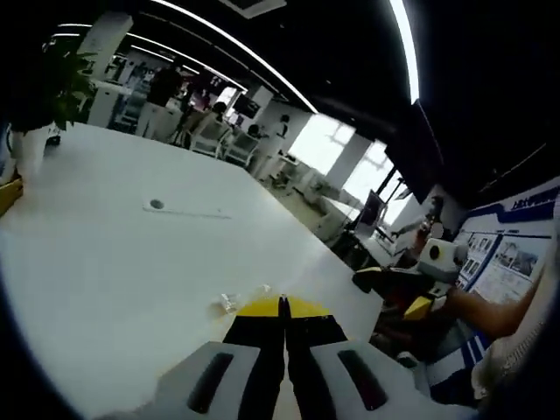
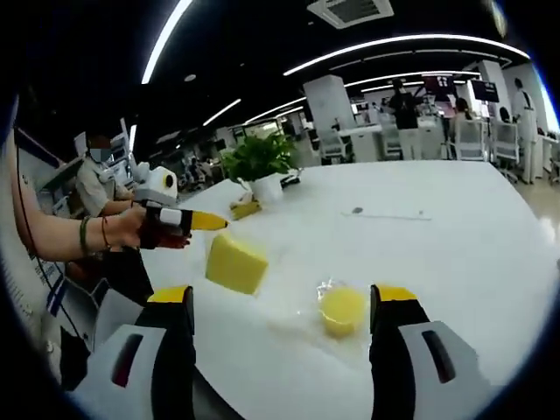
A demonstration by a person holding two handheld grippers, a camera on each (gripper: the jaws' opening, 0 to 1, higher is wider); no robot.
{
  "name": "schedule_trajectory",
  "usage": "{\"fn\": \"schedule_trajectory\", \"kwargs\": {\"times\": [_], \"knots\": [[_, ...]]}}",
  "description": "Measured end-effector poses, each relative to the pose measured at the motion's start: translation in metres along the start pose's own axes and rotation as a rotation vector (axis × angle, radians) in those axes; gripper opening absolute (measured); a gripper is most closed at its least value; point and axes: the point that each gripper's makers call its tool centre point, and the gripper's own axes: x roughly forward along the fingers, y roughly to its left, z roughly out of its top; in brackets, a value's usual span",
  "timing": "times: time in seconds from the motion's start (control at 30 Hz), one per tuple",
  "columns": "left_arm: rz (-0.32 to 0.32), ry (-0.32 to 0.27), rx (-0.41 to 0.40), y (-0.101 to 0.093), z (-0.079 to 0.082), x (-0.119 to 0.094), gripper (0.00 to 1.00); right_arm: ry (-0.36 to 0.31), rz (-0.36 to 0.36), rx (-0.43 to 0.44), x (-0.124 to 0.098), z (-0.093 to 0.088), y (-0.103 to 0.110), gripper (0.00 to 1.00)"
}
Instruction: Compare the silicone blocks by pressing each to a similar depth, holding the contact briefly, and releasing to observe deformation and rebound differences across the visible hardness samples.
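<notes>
A white bench (image 2: 455, 236) in an open office carries a yellow block (image 2: 235, 262); left gripper (image 1: 283, 306) jaws closed, right gripper (image 2: 284, 302) jaws wide.

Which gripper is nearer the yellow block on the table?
Left. The left gripper, shut, hovers just above the yellow block; the right gripper, open, sits farther back, nearer the round yellow sample.

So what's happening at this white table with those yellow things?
A person holds a two-jawed tool in each hand over a white table. The left tool has its jaws shut, tips by a small clear wrapper. The right tool is open, jaws either side of a round yellow sample lying on the table. A yellow block sits beside it. Neither looks pressed yet.
</notes>
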Motion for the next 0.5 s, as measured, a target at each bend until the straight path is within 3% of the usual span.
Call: {"fn": "schedule_trajectory", "kwargs": {"times": [0.07, 0.5], "knots": [[-0.013, 0.008, 0.06, -0.011, 0.009, 0.0, 0.0, -0.002, 0.013, -0.021, 0.003, 0.005, 0.001, 0.77], [-0.155, -0.002, 0.165, -0.074, 0.052, 0.009, 0.0, 0.002, 0.12, -0.098, 0.023, 0.032, 0.01, 0.78]]}}
